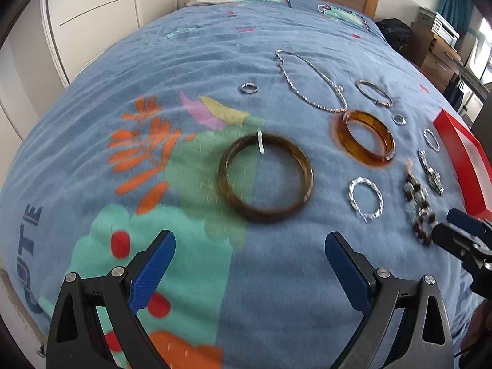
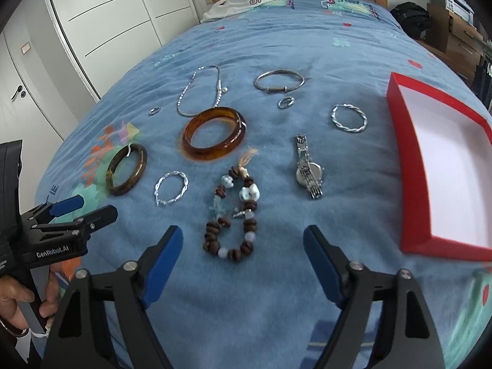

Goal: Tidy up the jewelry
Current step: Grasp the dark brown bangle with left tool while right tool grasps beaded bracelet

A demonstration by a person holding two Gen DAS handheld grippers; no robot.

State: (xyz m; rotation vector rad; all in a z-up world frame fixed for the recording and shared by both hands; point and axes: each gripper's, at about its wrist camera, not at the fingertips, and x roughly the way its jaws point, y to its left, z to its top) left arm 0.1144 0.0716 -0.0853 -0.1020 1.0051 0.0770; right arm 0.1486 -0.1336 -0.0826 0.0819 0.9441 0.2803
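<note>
Your right gripper [image 2: 243, 246] hangs over the beaded bracelet [image 2: 232, 215], jaws spread, pinching nothing. Your left gripper [image 1: 250, 255] is spread too, empty, just short of the dark bangle [image 1: 266, 178]. The red box [image 2: 409, 166] sits right of the beads, wristwatch [image 2: 309, 169] between them.

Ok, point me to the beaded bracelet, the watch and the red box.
beaded bracelet [image 2: 231, 215], right wrist view, on the beads at the loop's left side.
watch [image 2: 309, 172], right wrist view, on the round case.
red box [image 2: 409, 166], right wrist view, on its left red wall.
</note>
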